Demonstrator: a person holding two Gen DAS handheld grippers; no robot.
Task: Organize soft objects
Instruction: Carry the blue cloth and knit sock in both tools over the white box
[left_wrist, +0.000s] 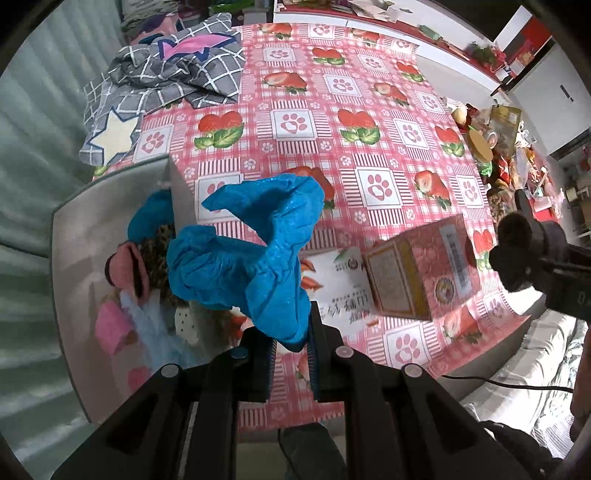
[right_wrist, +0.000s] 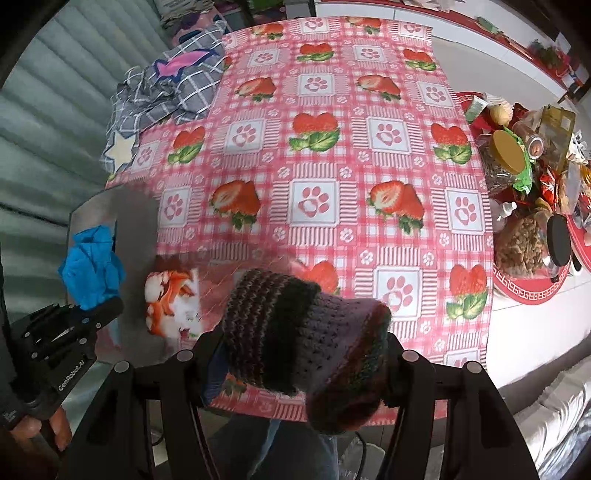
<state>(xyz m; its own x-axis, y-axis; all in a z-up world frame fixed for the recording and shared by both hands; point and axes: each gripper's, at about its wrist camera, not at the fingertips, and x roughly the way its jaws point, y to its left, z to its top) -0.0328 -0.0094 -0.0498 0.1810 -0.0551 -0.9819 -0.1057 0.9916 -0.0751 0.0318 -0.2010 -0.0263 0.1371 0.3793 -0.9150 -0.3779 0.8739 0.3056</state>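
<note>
My left gripper (left_wrist: 292, 339) is shut on a crumpled blue plastic cover (left_wrist: 255, 254), which hangs over the near wall of a grey bin (left_wrist: 110, 184) at the left. Inside the bin lie several soft things: pink, leopard-print, pale blue and another blue piece. In the right wrist view my right gripper (right_wrist: 304, 356) is shut on a dark striped knitted piece (right_wrist: 295, 332), held above the near edge of the strawberry tablecloth (right_wrist: 314, 147). That view also shows the left gripper (right_wrist: 107, 308) with the blue cover (right_wrist: 92, 266) over the bin (right_wrist: 110, 210).
A pink carton (left_wrist: 417, 269) and a white packet (left_wrist: 332, 284) with orange print lie near the bin. Grey checked bedding (left_wrist: 166, 74) with stars is piled at the back left. Jars and snack bags (right_wrist: 517, 166) crowd the right side.
</note>
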